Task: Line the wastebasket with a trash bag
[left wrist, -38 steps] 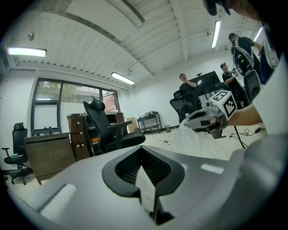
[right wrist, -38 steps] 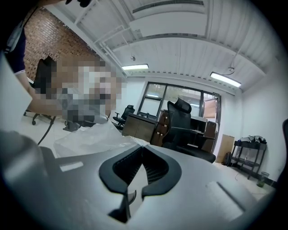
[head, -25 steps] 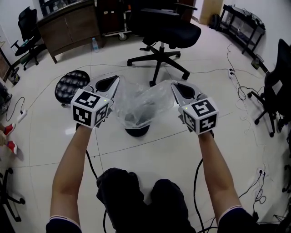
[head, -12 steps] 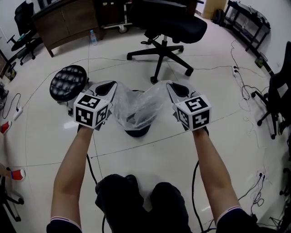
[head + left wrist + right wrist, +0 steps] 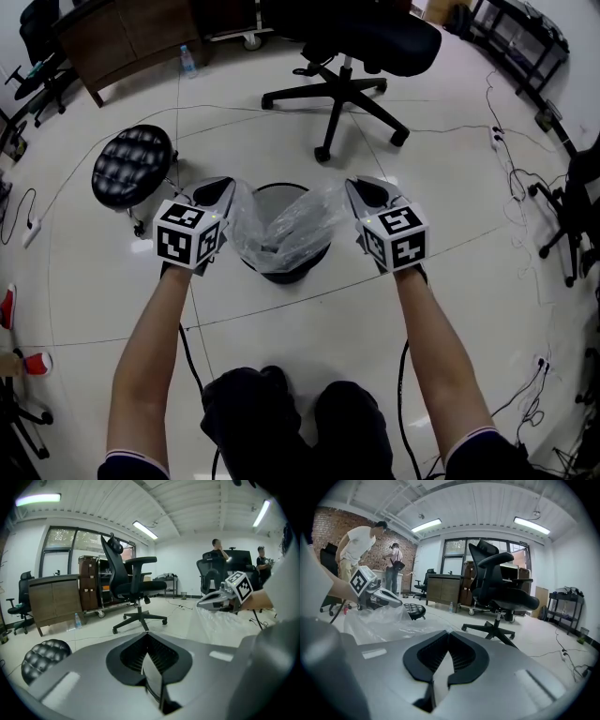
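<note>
Left tongs [image 5: 221, 190]: jaws closed, clamped on 1 edge of the clear trash bag [image 5: 286, 225]. Right tongs [image 5: 364, 190]: jaws closed, clamped on the opposite edge. The left gripper view confirms its own jaws pressed together, with the film running off toward the right tongs [image 5: 220, 599].

The bag is stretched between the 2 tongs with its mouth spread and its body sagging in crumpled folds. It hangs directly over the black round wastebasket [image 5: 286, 275], which stands on the white tiled floor [image 5: 309, 337] in front of the person's knees. Whether the bag's lower end sits inside the basket cannot be determined.

Surroundings: a black tufted stool [image 5: 131, 166] stands left of the basket, and a black office chair [image 5: 347, 56] stands beyond it. Cables lie along the floor at right.
</note>
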Demonstrator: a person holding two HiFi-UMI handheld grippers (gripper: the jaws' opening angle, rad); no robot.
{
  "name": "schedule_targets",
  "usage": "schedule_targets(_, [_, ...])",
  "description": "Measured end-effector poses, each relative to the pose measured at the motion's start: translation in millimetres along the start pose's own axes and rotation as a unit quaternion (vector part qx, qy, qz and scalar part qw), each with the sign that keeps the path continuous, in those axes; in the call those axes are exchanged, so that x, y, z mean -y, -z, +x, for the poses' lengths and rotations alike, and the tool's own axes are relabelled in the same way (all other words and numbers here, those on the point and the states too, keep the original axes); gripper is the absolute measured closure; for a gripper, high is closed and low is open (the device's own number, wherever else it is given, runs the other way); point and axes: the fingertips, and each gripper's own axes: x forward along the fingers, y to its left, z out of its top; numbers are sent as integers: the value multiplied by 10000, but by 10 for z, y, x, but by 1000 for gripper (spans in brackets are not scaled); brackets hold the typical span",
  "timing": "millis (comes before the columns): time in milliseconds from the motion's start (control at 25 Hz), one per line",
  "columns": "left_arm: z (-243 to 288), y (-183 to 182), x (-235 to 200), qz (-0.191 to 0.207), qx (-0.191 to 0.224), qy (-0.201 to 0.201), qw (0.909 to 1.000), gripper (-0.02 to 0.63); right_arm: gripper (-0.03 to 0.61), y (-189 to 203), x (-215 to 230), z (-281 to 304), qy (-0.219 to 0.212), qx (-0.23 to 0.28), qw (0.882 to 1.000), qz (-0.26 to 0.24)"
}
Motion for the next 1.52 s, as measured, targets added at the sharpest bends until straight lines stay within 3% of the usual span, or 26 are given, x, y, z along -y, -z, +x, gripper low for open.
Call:
schedule_targets(480, [388, 529, -367, -194, -448, -181, 9986, 603, 577, 501, 190, 525, 62, -348, 9990, 268])
schedule_targets(720, [615, 706, -600, -526, -519, -434, 9963, 603, 577, 717, 310, 785, 137, -514, 9980, 330])
schedule_targets(1200, [887, 1316, -802, -629, -1197, -455, 9898, 602, 577, 1326, 401, 1056, 126, -1094, 9923, 567])
schedule_targets(1520, [909, 1745, -698, -689, -1577, -299, 9846, 603, 577, 1670, 260, 1121, -79, -1423, 9873, 705])
